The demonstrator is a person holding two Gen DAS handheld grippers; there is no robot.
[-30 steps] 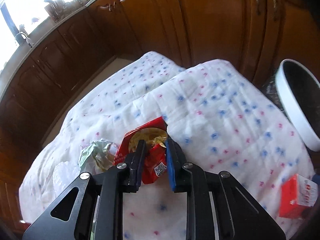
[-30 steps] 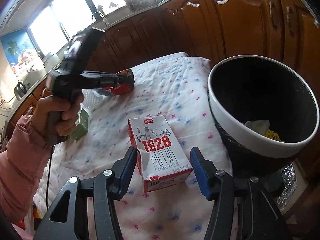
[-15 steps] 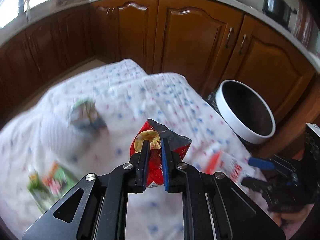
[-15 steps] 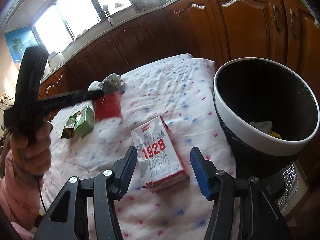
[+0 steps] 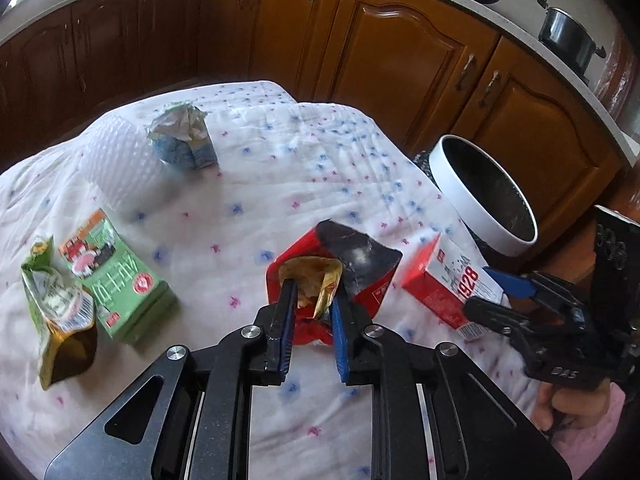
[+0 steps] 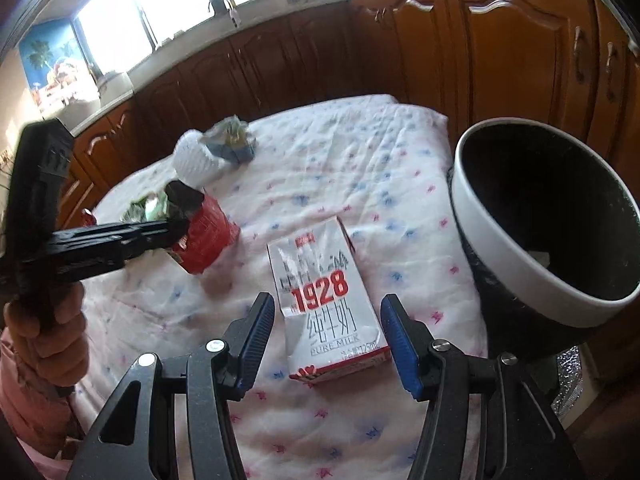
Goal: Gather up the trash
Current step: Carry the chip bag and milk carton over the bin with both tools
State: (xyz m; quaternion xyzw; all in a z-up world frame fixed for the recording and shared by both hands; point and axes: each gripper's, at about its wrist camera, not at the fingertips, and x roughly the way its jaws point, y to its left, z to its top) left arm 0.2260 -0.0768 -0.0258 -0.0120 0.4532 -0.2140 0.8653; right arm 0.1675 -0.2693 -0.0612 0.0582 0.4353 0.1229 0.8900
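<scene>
Snack bag: crumpled red foil snack bag, open top with dark lining, clamped between the left gripper fingers, lifted above the cloth.
Milk carton: white and red "1928" pure milk carton, lying flat on the cloth, just beside the bin.
Bin: round black trash bin with a white rim, upright at the table edge, pale scraps inside.

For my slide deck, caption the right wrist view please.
Open right hand-held gripper straddles a 1928 milk carton beside the bin.
</scene>
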